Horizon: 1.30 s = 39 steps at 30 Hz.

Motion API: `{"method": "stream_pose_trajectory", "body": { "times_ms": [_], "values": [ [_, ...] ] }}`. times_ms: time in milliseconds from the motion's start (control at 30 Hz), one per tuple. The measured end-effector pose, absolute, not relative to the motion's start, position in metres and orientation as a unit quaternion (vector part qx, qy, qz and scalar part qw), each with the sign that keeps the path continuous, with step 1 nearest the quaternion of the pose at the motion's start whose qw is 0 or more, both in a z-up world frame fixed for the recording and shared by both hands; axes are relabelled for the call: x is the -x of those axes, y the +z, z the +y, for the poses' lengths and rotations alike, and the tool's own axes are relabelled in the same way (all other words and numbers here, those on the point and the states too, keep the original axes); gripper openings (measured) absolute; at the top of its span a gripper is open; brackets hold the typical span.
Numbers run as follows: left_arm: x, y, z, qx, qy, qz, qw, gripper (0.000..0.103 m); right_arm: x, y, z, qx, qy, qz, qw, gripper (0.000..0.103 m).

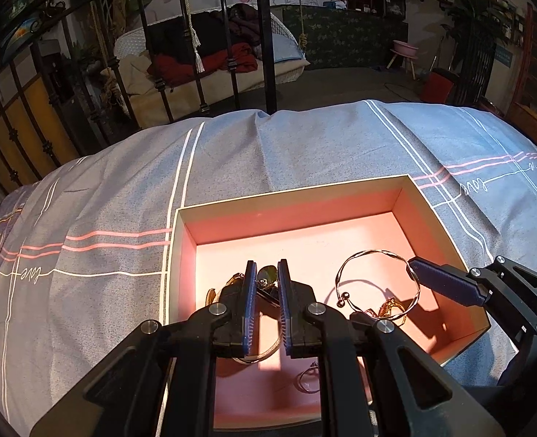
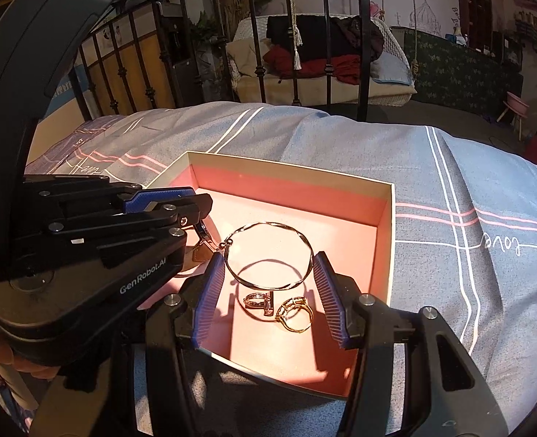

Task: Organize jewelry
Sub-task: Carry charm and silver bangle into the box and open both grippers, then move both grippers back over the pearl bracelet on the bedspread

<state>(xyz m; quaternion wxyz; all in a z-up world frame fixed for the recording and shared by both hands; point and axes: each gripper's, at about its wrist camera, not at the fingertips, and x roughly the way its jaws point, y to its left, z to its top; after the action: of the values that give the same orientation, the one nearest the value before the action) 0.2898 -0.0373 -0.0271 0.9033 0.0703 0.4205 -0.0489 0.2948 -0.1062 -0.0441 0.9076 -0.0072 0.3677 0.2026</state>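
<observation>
**Both tongs over the pink box**

My left tongs are nearly clenched, with only a narrow gap between the blue pads; something dark with a gold fitting sits in that gap, but I cannot tell what it is or whether it is truly gripped. My right tongs are released, spread wide, with the twisted bangle lying between the fingers, its sides just beside each pad; I cannot tell if they touch.

Both tongs hang over the open pink-lined box, which rests on the grey striped bedspread. Inside the box, in the right wrist view, the bangle lies at centre, a silver ring just beside it at 6 o'clock, and a gold ring touching or nearly touching that ring at its 4 o'clock. In the left wrist view the bangle lies at 3 o'clock from my left tongs, and a thin hoop lies at 5 o'clock, partly hidden.
</observation>
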Motion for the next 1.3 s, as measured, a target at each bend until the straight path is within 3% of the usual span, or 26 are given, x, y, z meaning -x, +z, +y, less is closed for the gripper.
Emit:
{"method": "stream_pose_trajectory", "body": {
  "times_ms": [167,233,300,500,700,967,1300],
  "values": [
    [-0.286,-0.022,-0.036,-0.070,-0.048,0.417,0.905,0.017,-0.291,-0.042,-0.108,0.007,0.200,0.364,0.909,0.052],
    [-0.281,-0.018,-0.035,-0.067,-0.048,0.412,0.907,0.023,-0.287,-0.038,-0.109,0.006,0.200,0.361,0.911,0.052],
    [-0.275,-0.011,-0.035,-0.061,-0.050,0.405,0.911,0.037,-0.280,-0.033,-0.112,0.003,0.198,0.356,0.913,0.052],
    [-0.242,0.008,-0.036,-0.050,-0.060,0.385,0.920,0.048,-0.244,-0.020,-0.129,-0.003,0.184,0.340,0.922,0.058],
    [-0.193,0.007,-0.043,-0.040,-0.080,0.382,0.920,0.051,-0.199,-0.025,-0.154,-0.019,0.160,0.344,0.925,0.058],
    [-0.134,-0.036,-0.053,-0.032,-0.108,0.433,0.894,0.051,-0.162,-0.060,-0.178,-0.035,0.134,0.387,0.912,0.058],
    [-0.146,-0.046,-0.072,-0.072,-0.103,0.439,0.890,0.051,-0.158,-0.063,-0.181,-0.041,0.139,0.388,0.910,0.058]
  ]
}}
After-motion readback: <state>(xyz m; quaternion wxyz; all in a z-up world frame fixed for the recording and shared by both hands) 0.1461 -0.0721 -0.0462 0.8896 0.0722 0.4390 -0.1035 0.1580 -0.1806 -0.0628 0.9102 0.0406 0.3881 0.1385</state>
